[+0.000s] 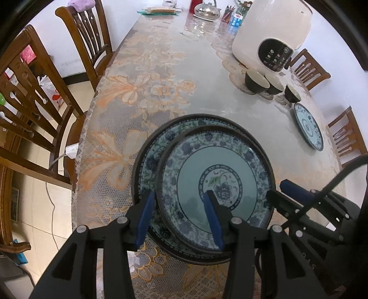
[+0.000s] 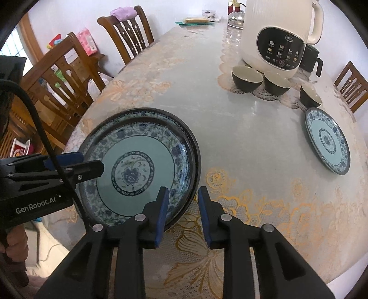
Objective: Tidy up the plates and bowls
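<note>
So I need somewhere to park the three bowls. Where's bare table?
Free: the wide middle stretch between the stacked plates and the single plate, running back toward the silver kettle. Crowded: around the white appliance, where the bowls cluster.

The room is bright with soft daylight. The shiny table (image 1: pixel 202 76) has white glare near the far end. Both pictures bend at the edges, with dark round corners.
</note>
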`<state>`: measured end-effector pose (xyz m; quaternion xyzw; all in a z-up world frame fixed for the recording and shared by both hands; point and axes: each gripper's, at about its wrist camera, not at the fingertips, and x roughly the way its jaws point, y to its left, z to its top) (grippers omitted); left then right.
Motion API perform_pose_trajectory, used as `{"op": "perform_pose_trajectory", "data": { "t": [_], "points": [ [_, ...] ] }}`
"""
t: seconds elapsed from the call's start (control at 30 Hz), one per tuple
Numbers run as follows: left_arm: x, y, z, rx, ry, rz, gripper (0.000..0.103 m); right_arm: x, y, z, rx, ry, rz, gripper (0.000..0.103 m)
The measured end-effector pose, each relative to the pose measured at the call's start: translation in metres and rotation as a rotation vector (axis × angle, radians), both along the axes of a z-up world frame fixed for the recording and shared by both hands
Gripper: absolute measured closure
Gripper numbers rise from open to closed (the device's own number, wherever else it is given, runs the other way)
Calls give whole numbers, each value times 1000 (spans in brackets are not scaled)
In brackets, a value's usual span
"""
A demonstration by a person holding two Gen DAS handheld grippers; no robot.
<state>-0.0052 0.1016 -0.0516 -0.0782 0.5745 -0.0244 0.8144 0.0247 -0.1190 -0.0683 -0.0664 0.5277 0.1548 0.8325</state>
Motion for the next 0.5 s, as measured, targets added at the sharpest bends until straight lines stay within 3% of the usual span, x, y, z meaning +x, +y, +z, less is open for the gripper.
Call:
{"op": "perform_pose_trajectory", "data": {
  "t": [0.5],
  "points": [
    [-6,-5,17,-15,-51,-62,56,-11,-17,13,41,-20,-104,74]
  ]
}}
